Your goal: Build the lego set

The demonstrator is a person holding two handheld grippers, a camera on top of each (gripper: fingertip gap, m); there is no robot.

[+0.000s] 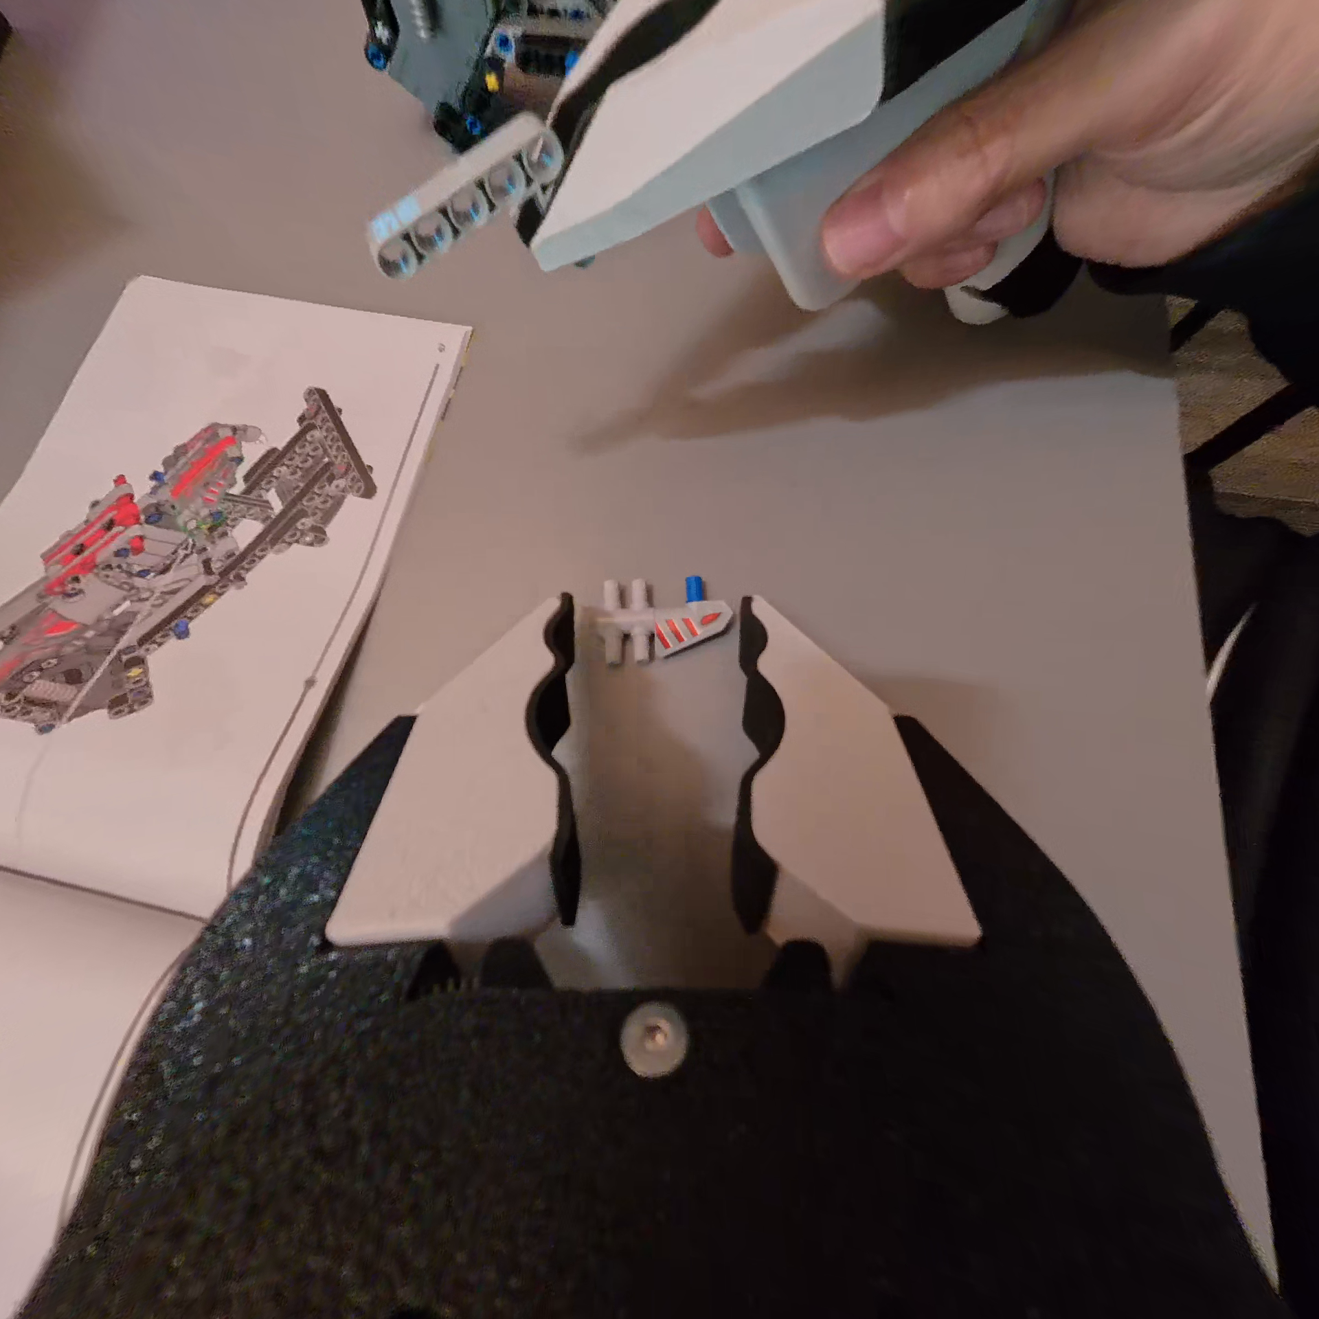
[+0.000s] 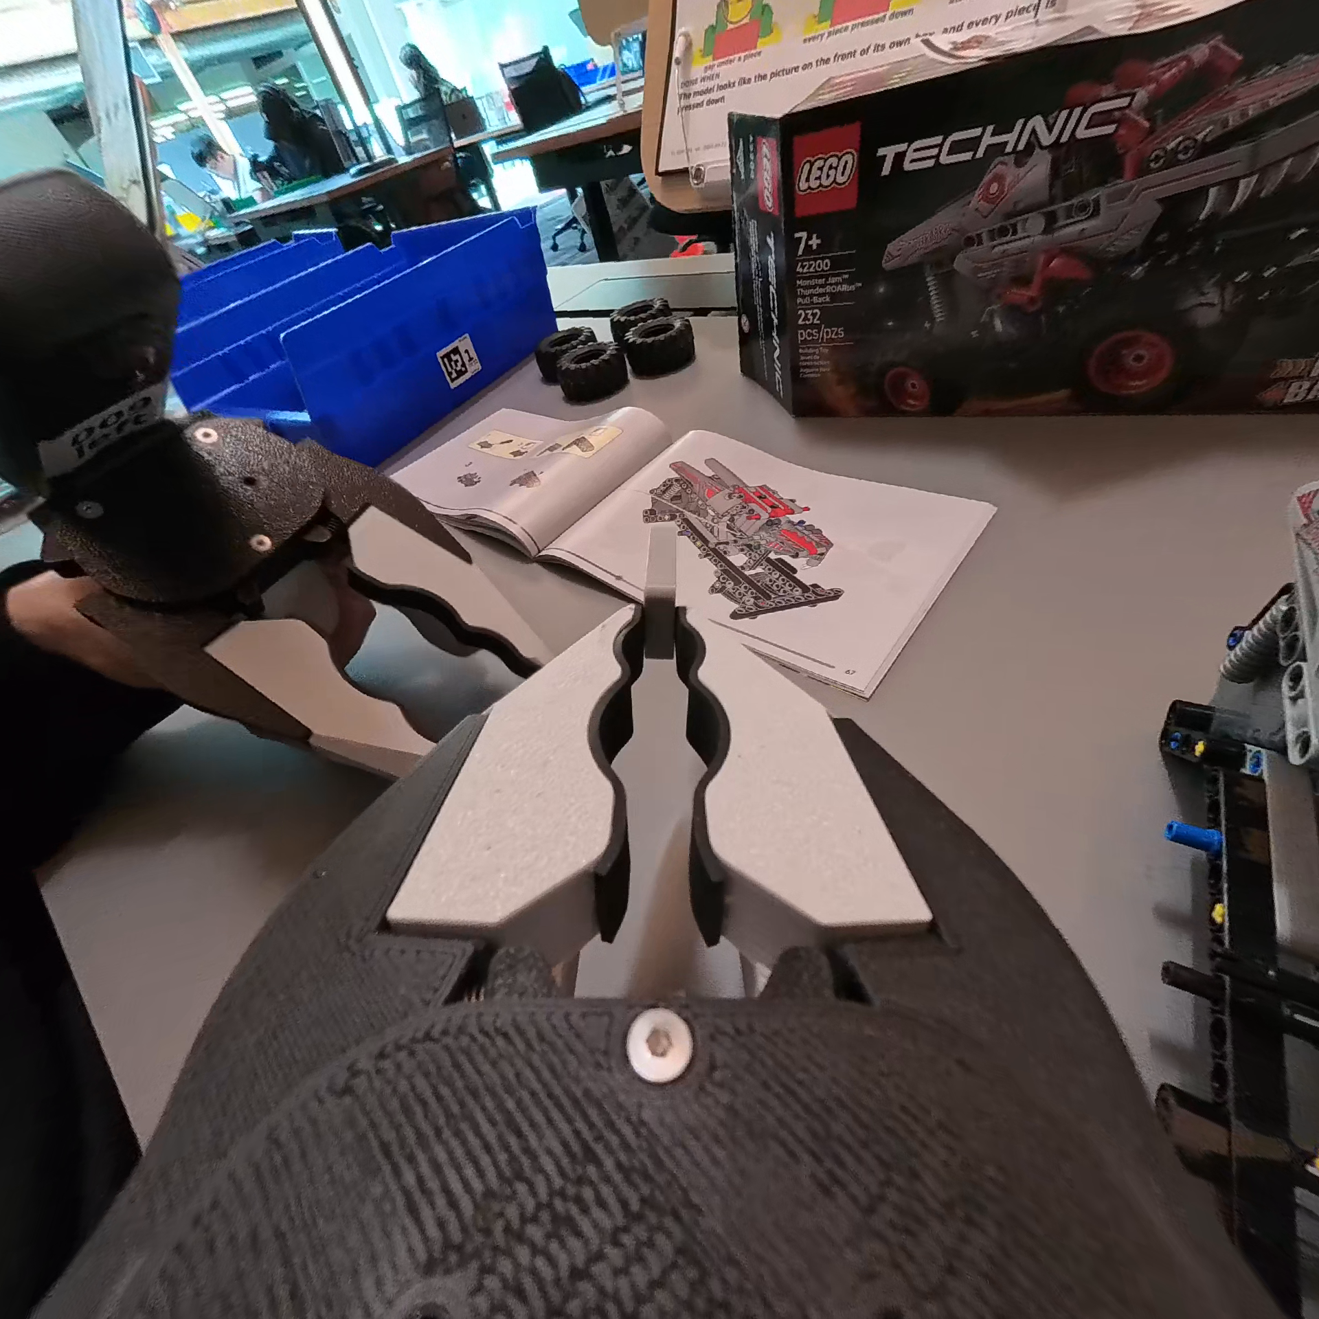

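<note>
Item: right gripper (image 2: 660, 632) is clamping its jaws on a grey beam (image 1: 464, 196), carrying it at upper centre of the left wrist view, near the part-built model (image 2: 1256, 821). Left gripper (image 1: 657, 628), jaws standing wide, is framing a small striped sub-assembly (image 1: 667, 622) on the table (image 1: 928, 535), frame centre. Step judged: fetching parts; next move likely calls for closing squarely on that piece, open manual (image 2: 714, 521) lying alongside.

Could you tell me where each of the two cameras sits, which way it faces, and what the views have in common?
Left wrist view: sits on the left gripper, facing down at the grey table; open fingers frame a small grey piece with red stripes; the person's hand holds the right gripper.
Right wrist view: sits on the right gripper, facing across the table toward the set's box; its fingers clamp a grey beam.
Shared: the open instruction booklet, the partly built model, the beam, each other's gripper.
</note>
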